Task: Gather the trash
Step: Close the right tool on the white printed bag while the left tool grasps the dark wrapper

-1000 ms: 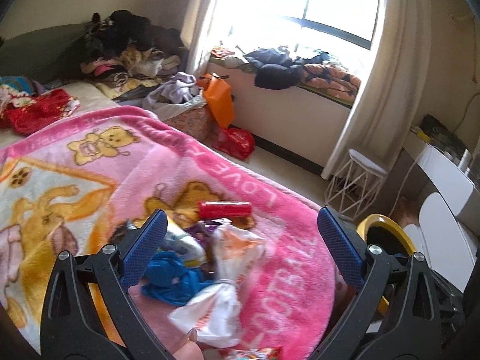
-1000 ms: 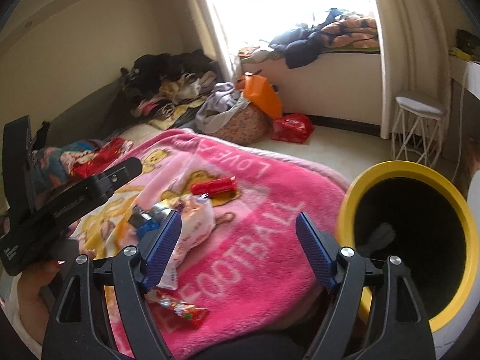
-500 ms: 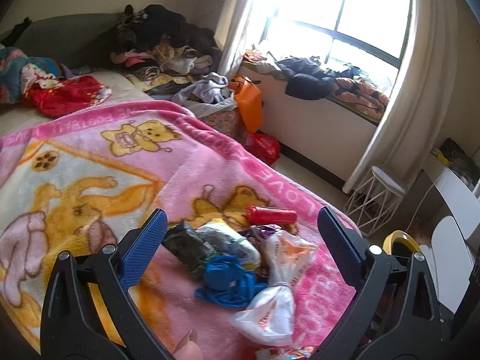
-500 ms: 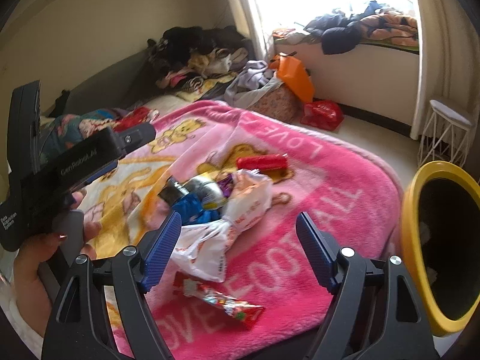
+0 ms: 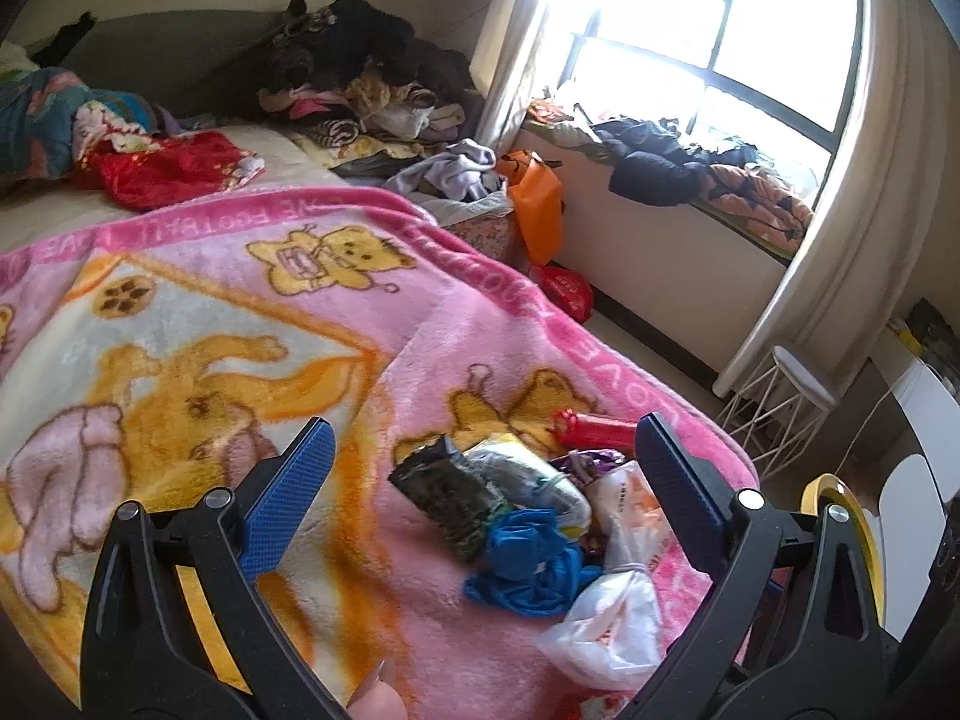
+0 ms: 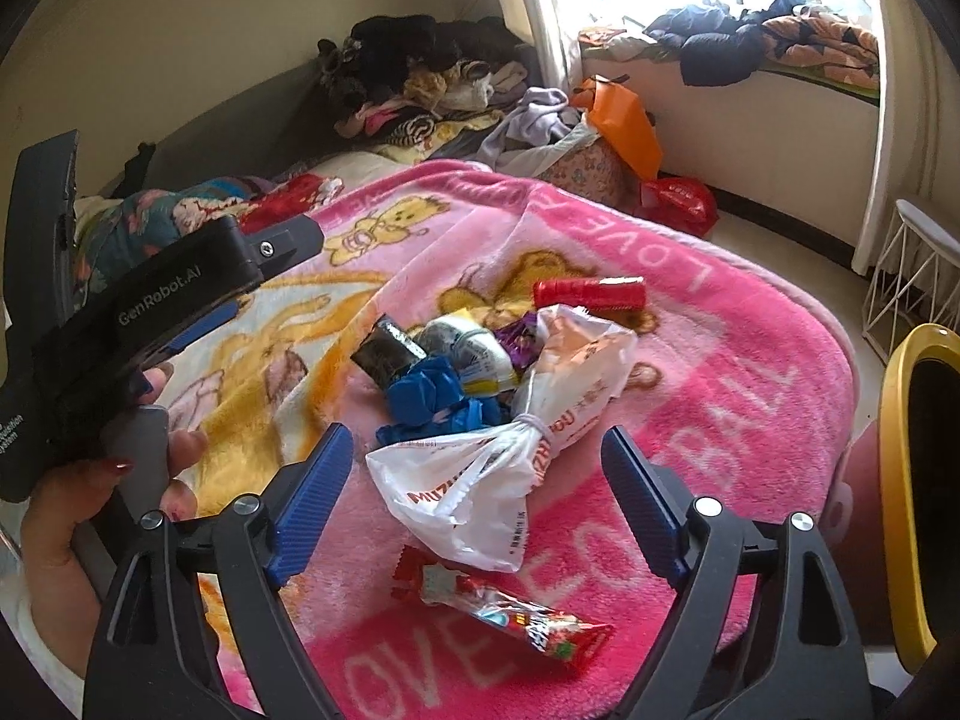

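Note:
A heap of trash lies on the pink blanket [image 6: 750, 384]: a tied white plastic bag [image 6: 510, 456], a crumpled blue bag [image 6: 432, 396], a dark wrapper [image 6: 387, 354], a red tube [image 6: 591, 294] and a red candy wrapper [image 6: 516, 618]. My right gripper [image 6: 474, 504] hovers just before the white bag, its jaws opening, with nothing pressed between them. My left gripper [image 5: 480, 492] is open above the blanket, with the dark wrapper [image 5: 447, 489], blue bag [image 5: 528, 558] and white bag [image 5: 618, 606] ahead of it. In the right wrist view a hand holds the left gripper [image 6: 198, 312] at the left.
A yellow-rimmed bin [image 6: 912, 480] stands right of the bed. Clothes are piled at the bed's far corner [image 5: 360, 84] and on the window sill [image 5: 690, 162]. An orange bag [image 5: 537, 210], a red bag [image 5: 567, 291] and a white wire stool [image 5: 786, 402] stand on the floor.
Both grippers have swung left and down toward the heap. The trash now sits larger and closer to centre, and the yellow bin has slid to the right edge. The right jaws stand slightly wider.

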A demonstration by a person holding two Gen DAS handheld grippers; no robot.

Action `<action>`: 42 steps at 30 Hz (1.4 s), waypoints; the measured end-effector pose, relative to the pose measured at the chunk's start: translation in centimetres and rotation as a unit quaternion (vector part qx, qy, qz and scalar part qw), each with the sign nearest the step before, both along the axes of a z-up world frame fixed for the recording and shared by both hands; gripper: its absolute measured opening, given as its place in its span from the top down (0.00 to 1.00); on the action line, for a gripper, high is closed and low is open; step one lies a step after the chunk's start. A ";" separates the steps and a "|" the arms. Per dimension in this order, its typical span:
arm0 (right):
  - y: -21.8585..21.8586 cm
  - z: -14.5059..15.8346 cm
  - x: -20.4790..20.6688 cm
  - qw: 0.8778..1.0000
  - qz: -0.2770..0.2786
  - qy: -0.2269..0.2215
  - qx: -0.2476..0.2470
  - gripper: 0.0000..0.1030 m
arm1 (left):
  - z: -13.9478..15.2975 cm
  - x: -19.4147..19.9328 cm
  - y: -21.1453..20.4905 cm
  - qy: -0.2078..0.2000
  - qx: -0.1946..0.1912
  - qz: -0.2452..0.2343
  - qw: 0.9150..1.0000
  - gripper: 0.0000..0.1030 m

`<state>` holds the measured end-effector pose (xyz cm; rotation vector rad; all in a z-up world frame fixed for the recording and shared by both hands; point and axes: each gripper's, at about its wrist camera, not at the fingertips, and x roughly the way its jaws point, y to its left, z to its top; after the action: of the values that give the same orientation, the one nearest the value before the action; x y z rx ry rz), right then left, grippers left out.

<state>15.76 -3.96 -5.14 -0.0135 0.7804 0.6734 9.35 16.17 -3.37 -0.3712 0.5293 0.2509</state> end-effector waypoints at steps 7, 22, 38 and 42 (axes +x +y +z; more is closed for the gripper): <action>1.3 -2.5 1.2 0.999 -0.006 0.034 -0.015 0.20 | -2.0 0.5 1.9 0.029 -0.027 0.018 0.999 0.11; 2.6 -5.8 3.0 0.995 -0.006 0.089 -0.035 0.21 | -7.9 3.5 3.9 0.086 -0.141 0.010 0.986 0.29; 1.7 -5.8 2.5 0.994 0.002 0.106 -0.002 0.58 | -9.2 5.5 3.8 0.098 -0.180 0.018 0.979 0.63; 1.3 -5.5 2.4 0.995 -0.004 0.098 0.005 0.61 | -9.0 4.6 3.6 0.092 -0.179 0.016 0.979 0.70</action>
<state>18.11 -2.68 -10.60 0.0666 0.9659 0.6774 13.99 19.77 -12.39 -0.7113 0.7534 0.2212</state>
